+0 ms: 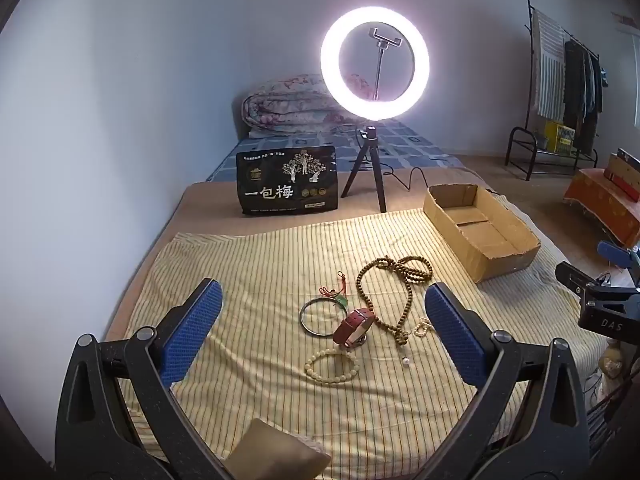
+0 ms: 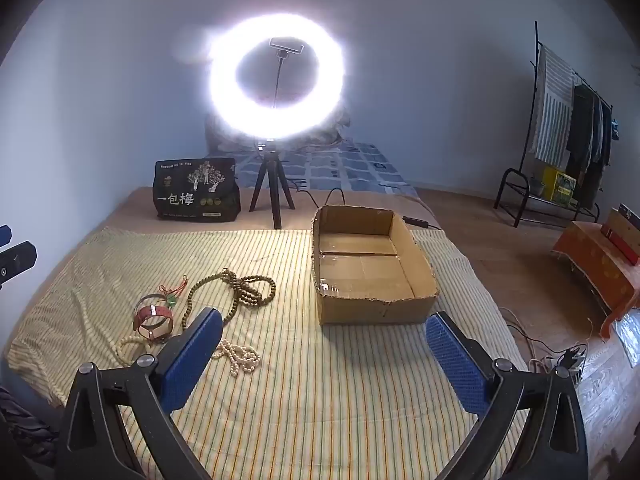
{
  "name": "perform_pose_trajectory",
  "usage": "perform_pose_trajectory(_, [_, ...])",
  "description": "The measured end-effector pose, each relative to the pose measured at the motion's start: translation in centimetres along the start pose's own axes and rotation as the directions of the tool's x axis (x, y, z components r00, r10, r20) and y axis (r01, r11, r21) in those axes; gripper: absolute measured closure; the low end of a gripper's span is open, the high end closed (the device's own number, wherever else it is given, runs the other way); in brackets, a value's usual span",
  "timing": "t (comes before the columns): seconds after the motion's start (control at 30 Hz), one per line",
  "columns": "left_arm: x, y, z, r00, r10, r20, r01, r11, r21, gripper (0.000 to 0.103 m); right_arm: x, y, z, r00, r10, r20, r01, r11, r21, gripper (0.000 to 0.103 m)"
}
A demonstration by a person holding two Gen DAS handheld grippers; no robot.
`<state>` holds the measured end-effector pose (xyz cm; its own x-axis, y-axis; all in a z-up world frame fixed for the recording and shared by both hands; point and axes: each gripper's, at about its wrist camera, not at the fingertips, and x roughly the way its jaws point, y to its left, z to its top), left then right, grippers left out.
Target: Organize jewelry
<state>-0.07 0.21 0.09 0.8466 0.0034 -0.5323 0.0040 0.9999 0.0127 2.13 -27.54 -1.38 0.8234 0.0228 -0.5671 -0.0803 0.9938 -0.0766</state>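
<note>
Left gripper point(image 1: 323, 328) spread wide, nothing pinched, blue knobbly rubber pads point(image 1: 191, 330) on black plastic arms. Right gripper point(image 2: 324, 354) same deal, splayed fully, holding nothing.

Hovering over a striped cloth point(image 1: 256, 264), thin yellow and cream lines, a bit rumpled. Jewelry all loose on it, between and just past the left pads: red leather strap point(image 1: 354, 326) curled into a loop, leaning on a thin metal bangle point(image 1: 316, 316) lying flat. Pale bead bracelet point(image 1: 331, 366), round chunky beads, just nearer than the strap. Long brown wooden bead string point(image 1: 394, 280) in a tangled heap further back, one strand trailing toward the right pad. Small green pendant point(image 1: 341, 302) on a red cord by the bangle, jade maybe, too small to say for sure. Heap of small pearly beads point(image 2: 240, 356) just beside the right gripper's left pad.

Cardboard box point(image 2: 372, 304) off to the right of the pile, shallow, open top, ragged cut edges, well apart from the beads. Behind the cloth: glossy black pouch point(image 1: 286, 180) standing upright and a glowing ring light point(image 1: 374, 66) on a small black tripod. Clothes rack point(image 1: 560, 92) by the far wall.
</note>
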Motion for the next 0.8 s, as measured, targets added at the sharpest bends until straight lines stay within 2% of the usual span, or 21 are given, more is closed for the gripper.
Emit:
perform_pose_trajectory(0.17, [-0.41,0.62,0.26,1.0,-0.007,0.005,0.007,1.0,-0.024,0.0,-0.07,0.35,0.14,1.0,0.016,-0.005,-0.016,1.0,-0.018,0.0])
perform_pose_trajectory(0.23, [0.18,-0.12,0.34,1.0,-0.002,0.003,0.002,1.0,0.019,0.0,0.01,-0.09,0.07,1.0,-0.005,0.002,0.005,1.0,0.005,0.0])
perform_pose_trajectory(0.8, [-0.18,0.14,0.37,1.0,-0.004,0.018,0.004,1.0,0.008,0.0,0.03,-0.08,0.04,1.0,-0.004,0.002,0.004,1.0,0.014,0.0])
